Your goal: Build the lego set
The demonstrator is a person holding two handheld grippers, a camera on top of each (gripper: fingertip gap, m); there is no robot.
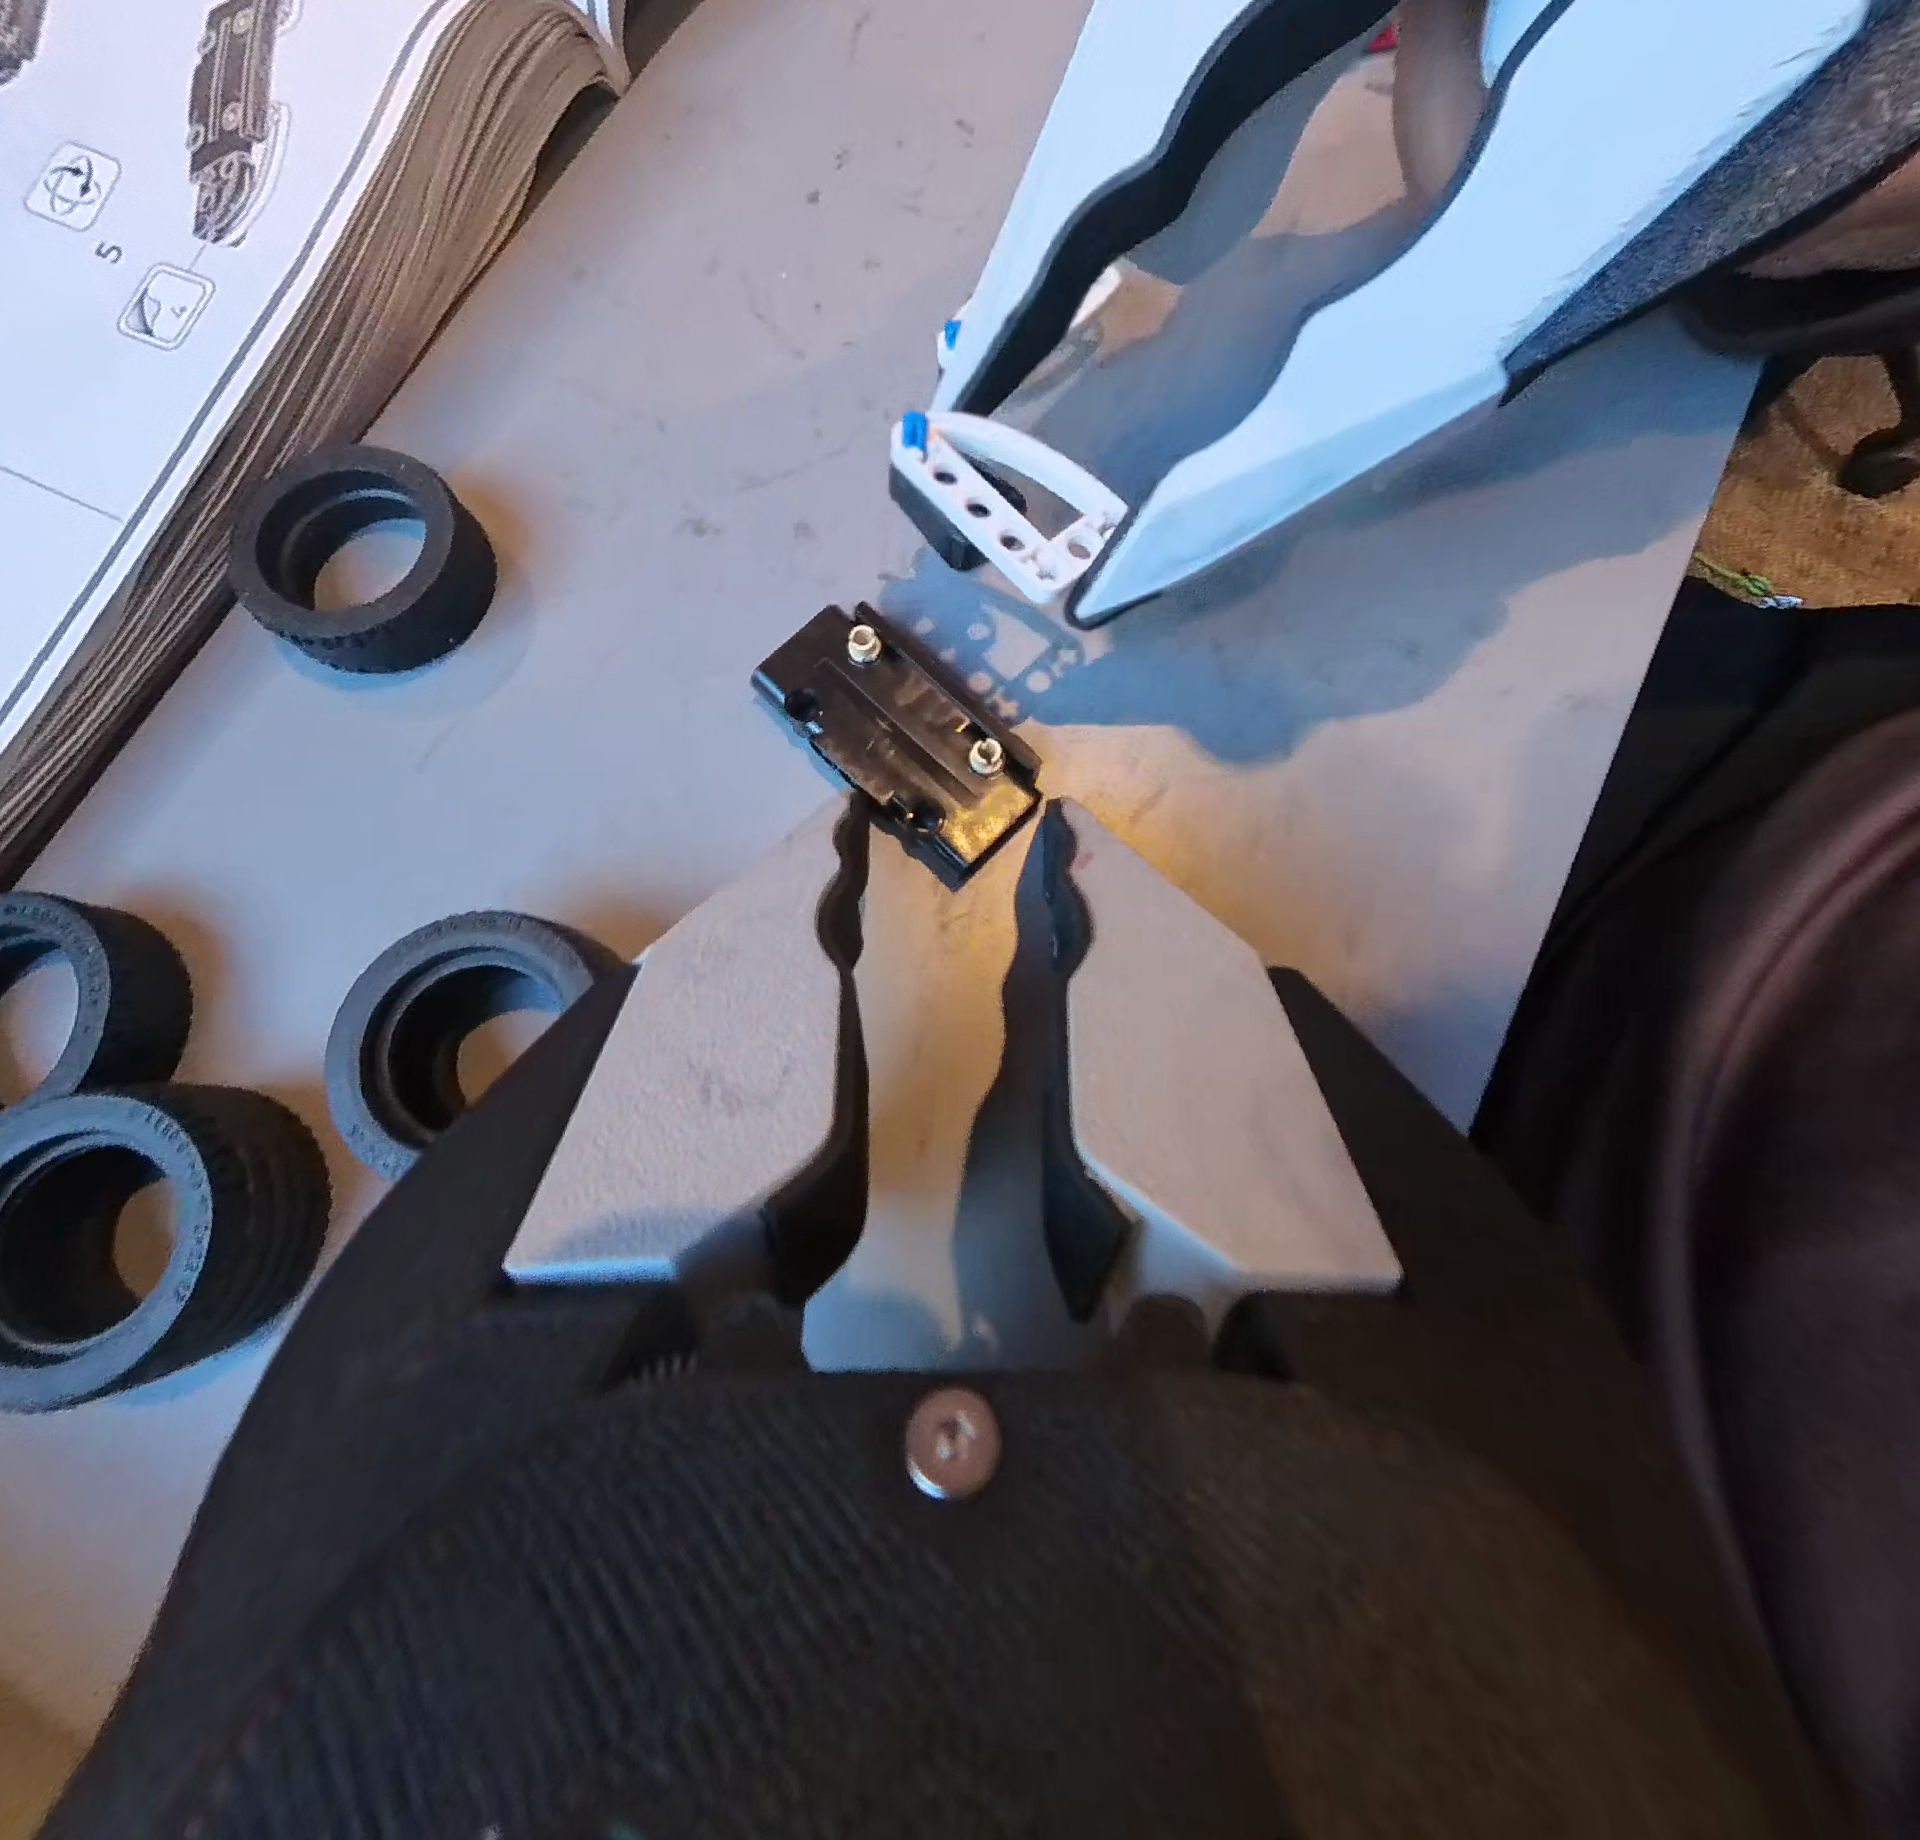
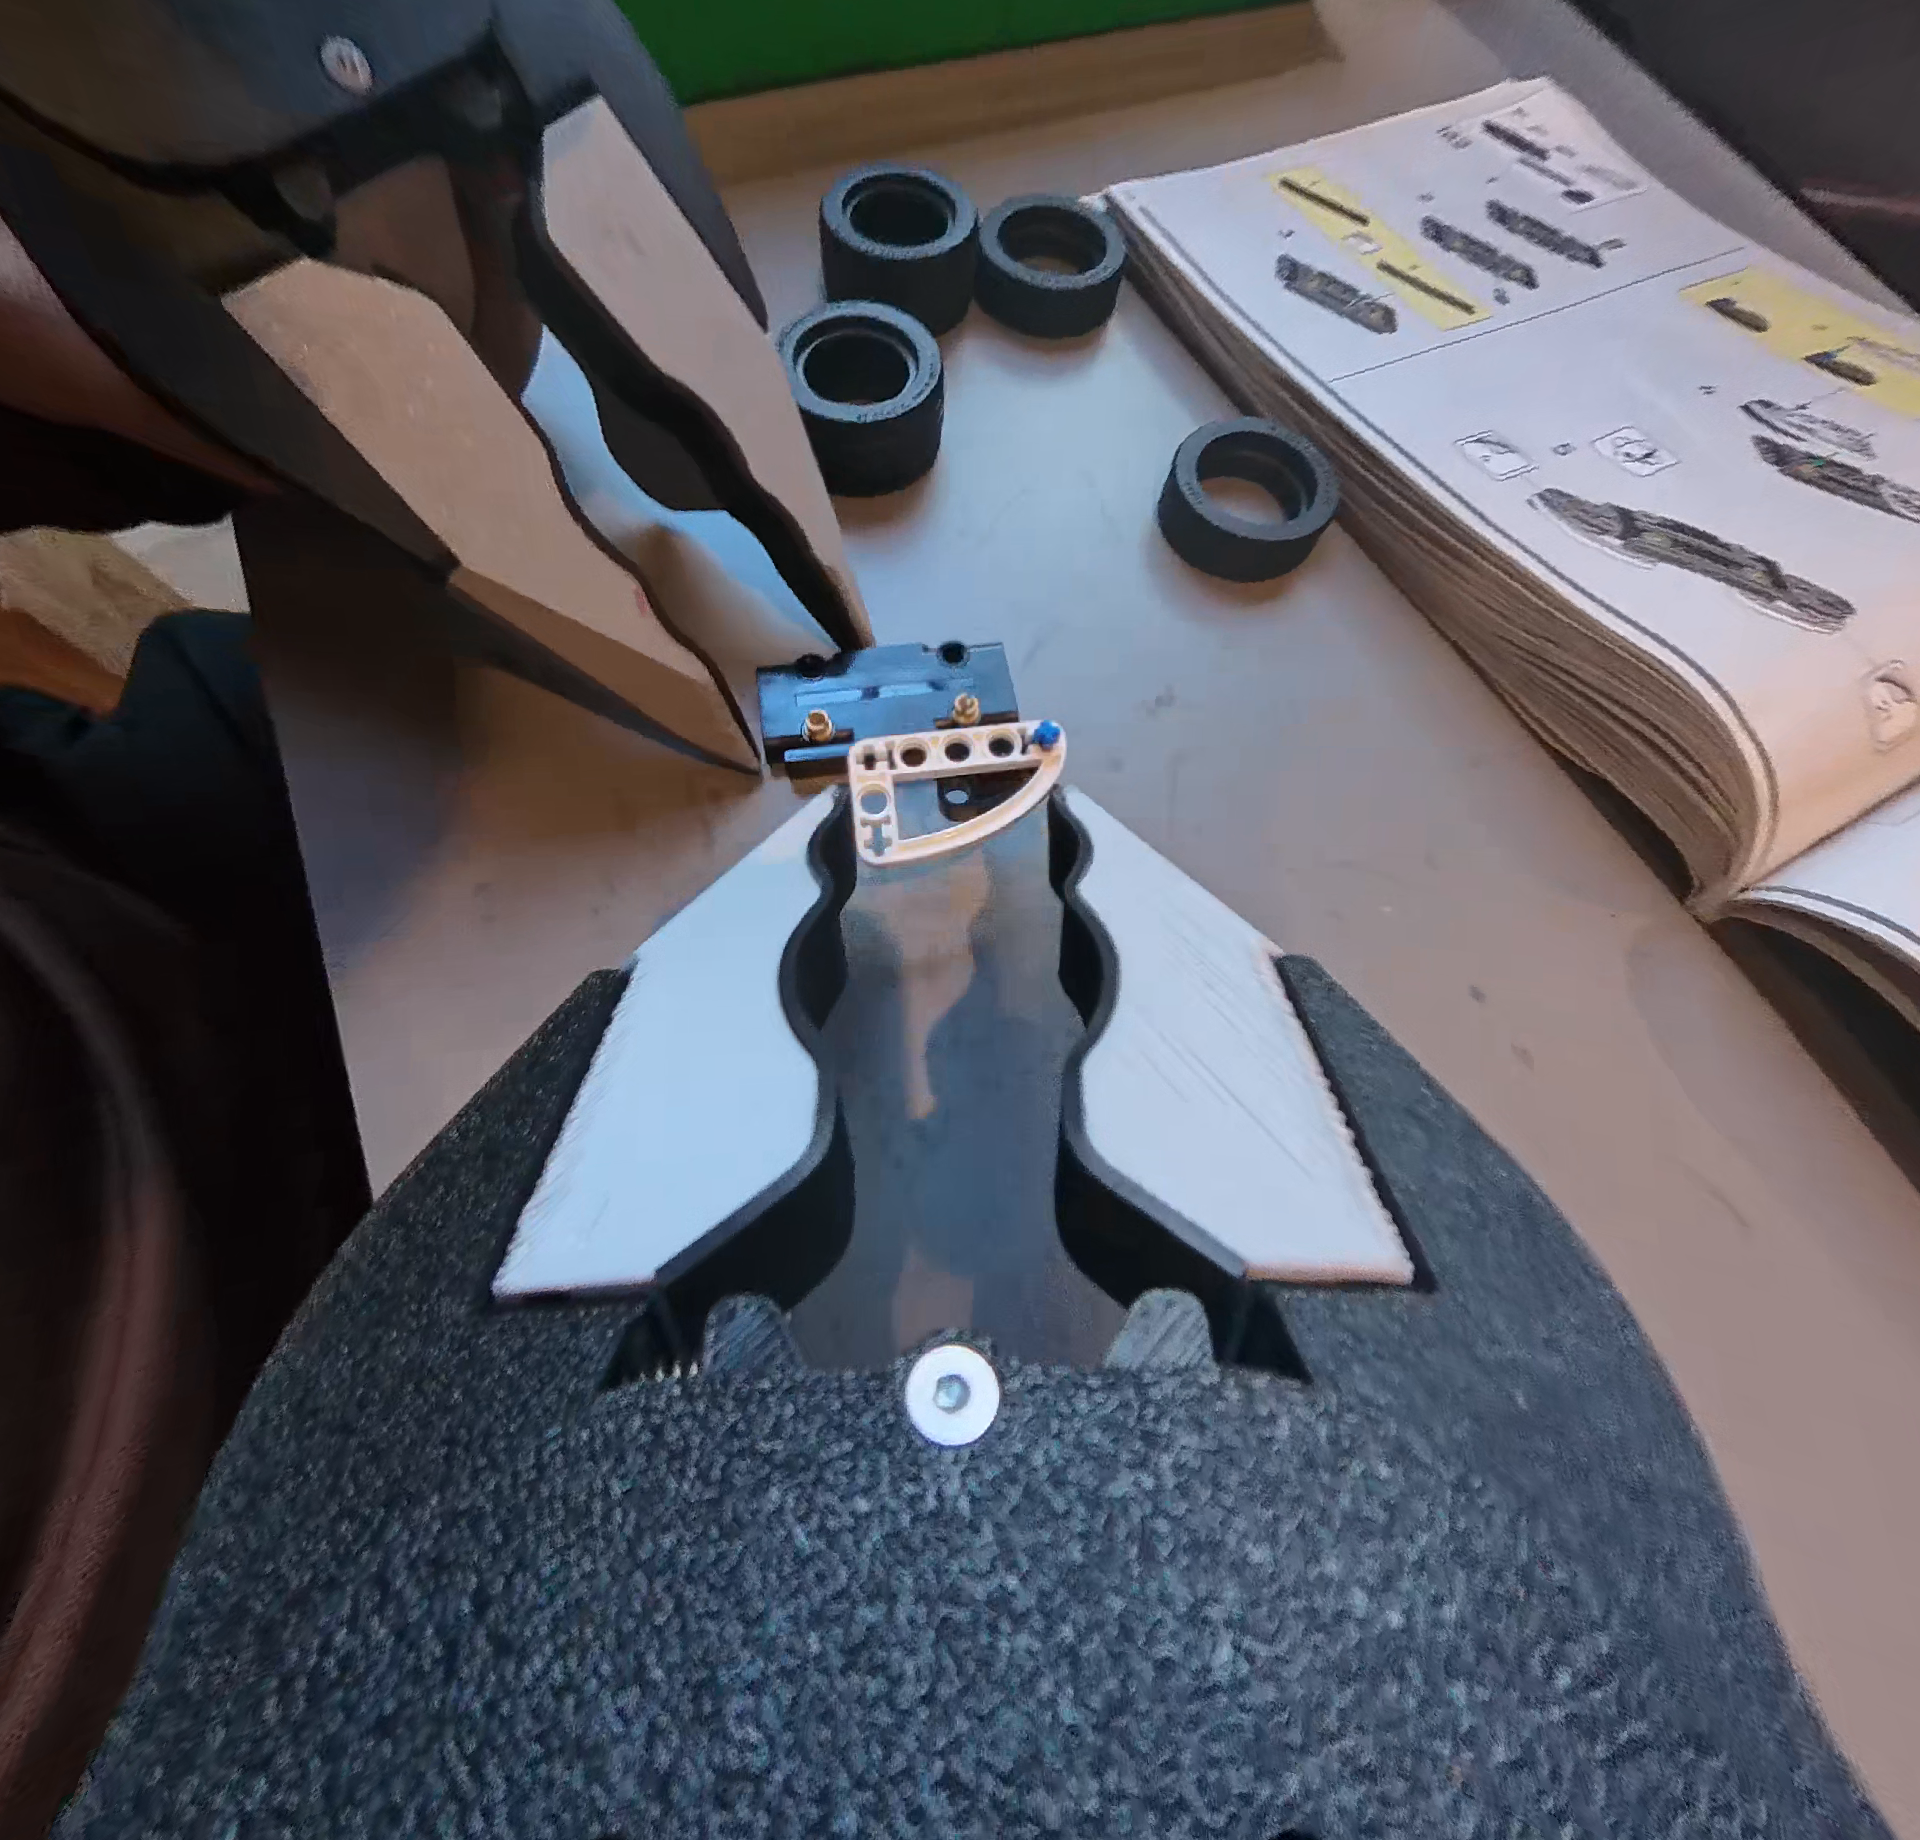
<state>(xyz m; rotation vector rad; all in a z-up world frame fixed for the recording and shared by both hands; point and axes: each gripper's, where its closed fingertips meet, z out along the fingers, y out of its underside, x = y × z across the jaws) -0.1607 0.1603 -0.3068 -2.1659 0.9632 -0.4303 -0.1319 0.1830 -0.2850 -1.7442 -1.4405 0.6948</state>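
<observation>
We had black block (image 1: 896, 744) on table (image 1: 644, 356), left gripper (image 1: 948, 822) pinching its near end. Right gripper (image 2: 951, 814) clamped white panel (image 2: 951, 791), hovering just beside block's tan pins (image 1: 984, 754). Four tires (image 2: 862, 393) and open manual (image 2: 1558, 419) sat past block, well apart.

Glossy black plastic block (image 1: 896, 741), matt rubber tyres (image 2: 1247, 500), paper manual (image 2: 1558, 419), scuffed tabletop (image 1: 644, 356).
</observation>
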